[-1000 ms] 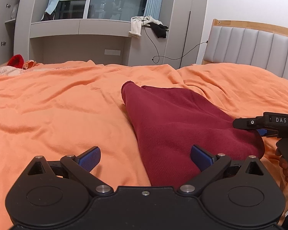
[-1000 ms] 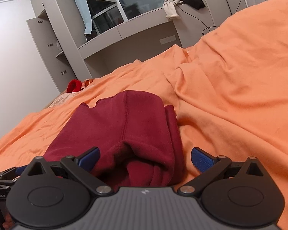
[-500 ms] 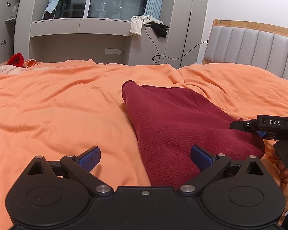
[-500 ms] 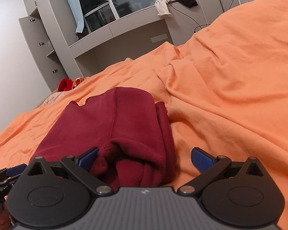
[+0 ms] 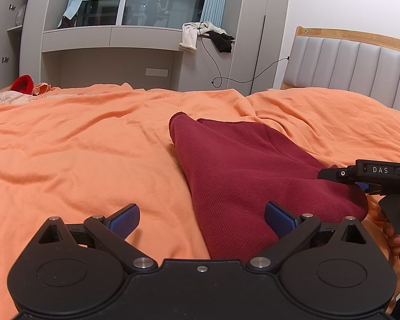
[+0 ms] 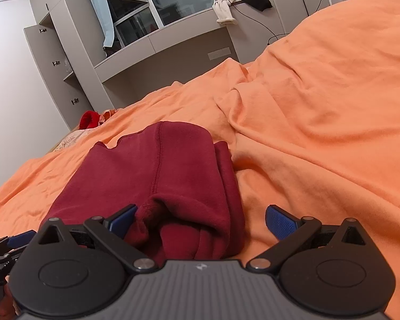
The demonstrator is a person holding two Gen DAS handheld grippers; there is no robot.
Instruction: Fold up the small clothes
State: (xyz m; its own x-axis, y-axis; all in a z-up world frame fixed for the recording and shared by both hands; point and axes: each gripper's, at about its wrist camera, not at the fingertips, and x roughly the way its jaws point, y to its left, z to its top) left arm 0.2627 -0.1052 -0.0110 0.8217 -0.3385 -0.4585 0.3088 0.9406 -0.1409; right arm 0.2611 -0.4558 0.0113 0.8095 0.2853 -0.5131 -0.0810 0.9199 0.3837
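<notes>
Since a second ago the right hand-held gripper (image 6: pixel 201 222) has tilted and edged along the near end of the dark red garment (image 5: pixel 242 170), whose view now leans more; the left hand-held gripper (image 5: pixel 202 214) has barely shifted. Both have their fingers spread wide, gripping nothing. One garment lies folded on the orange bedspread (image 5: pixel 80 154), its near end between the right gripper's blue pads (image 6: pixel 281 222). Two grippers, one garment, one red item (image 5: pixel 22 82) at the far edge of the bed. Only the left view shows the padded headboard (image 5: pixel 354 64) and the other gripper's body with a hand (image 5: pixel 394 229) on its grip; only the right view shows the garment's bunched layered end.
</notes>
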